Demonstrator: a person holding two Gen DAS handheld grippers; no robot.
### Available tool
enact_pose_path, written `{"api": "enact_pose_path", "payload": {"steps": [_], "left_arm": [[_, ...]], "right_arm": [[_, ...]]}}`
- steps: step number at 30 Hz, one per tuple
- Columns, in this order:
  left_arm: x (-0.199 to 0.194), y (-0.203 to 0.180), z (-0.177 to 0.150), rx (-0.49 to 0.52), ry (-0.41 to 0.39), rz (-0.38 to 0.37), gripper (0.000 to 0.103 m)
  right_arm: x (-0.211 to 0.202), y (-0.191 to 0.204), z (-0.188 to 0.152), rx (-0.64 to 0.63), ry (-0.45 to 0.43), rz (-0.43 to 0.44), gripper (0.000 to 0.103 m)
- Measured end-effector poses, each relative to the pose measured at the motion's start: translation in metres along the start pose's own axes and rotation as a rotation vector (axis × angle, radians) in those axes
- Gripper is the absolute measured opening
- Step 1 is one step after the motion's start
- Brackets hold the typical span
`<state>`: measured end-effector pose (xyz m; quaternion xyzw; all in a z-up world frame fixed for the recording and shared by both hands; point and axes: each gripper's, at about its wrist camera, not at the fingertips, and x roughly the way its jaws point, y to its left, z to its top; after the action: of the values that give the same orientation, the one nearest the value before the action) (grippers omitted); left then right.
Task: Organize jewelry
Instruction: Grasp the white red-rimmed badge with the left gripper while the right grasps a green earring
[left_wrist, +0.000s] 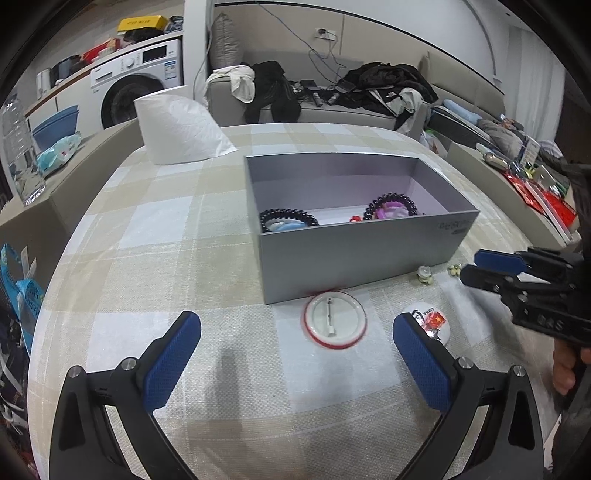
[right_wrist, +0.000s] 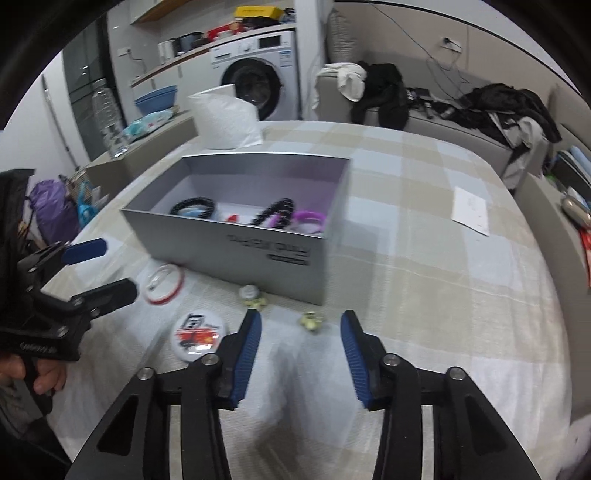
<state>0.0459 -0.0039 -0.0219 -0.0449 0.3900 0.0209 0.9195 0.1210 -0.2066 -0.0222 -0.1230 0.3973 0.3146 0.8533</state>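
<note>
A grey open box stands on the checked cloth and holds black coil bands, purple and blue rings and a small red piece. My left gripper is open, its jaws standing either side of a face-down red-rimmed round badge. A printed badge lies by its right finger. My right gripper is open, with a small yellow-green charm lying between the fingertips, untouched. A second pale charm sits close to the box wall. Each gripper shows in the other view: right gripper, left gripper.
A white pillow lies beyond the box at the cloth's far left. A white card rests at the far right. A sofa with heaped clothes, a washing machine and a clear bottle ring the surface.
</note>
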Motion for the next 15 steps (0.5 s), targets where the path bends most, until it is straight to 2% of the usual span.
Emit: {"api": "enact_pose_path", "payload": {"steps": [5,10,12,15], "left_arm": [[0.002,0.002,0.001,0.004,0.010,-0.017,0.101],[0.003,0.001,0.001,0.005,0.015,-0.031,0.101],[0.003,0.000,0.001,0.007,0.016,-0.035,0.101],[0.003,0.000,0.001,0.005,0.017,-0.038,0.101]], "right_arm": [[0.011,-0.001,0.003,-0.003,0.028,-0.024,0.025],[0.015,0.006,0.001,-0.046,0.040,-0.046,0.024],[0.016,0.008,0.001,-0.054,0.038,-0.047,0.016],[0.016,0.013,0.001,-0.076,0.030,-0.062,0.013]]}}
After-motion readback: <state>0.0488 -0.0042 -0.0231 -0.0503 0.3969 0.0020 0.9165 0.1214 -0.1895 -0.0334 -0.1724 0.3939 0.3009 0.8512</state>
